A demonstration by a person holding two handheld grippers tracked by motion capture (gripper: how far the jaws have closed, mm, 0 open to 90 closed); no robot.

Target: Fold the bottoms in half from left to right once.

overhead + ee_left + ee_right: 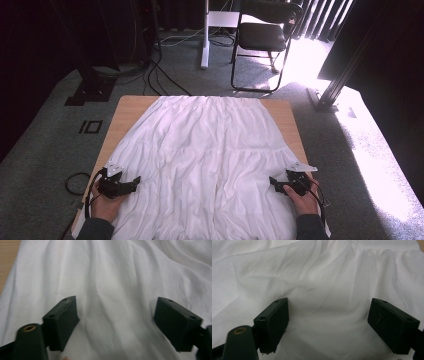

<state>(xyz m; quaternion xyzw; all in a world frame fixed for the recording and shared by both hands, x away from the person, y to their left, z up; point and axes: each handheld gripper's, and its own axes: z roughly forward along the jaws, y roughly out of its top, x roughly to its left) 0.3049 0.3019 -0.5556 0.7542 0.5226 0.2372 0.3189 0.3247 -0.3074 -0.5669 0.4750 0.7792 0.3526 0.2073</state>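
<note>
Skirt, white, gathered thin cotton (pixel 210 160), lies spread flat over the light wooden table (pixel 131 107), waistband at the far edge, hem toward me. I read the left gripper (pixel 134 181) at the skirt's left edge near the hem, jaws wide apart, cloth lying loose beneath them (pixel 112 322). Right gripper (pixel 274 183) sits at the opposite edge, likewise released, fabric below its spread jaws (pixel 327 320), nothing pinched.
</note>
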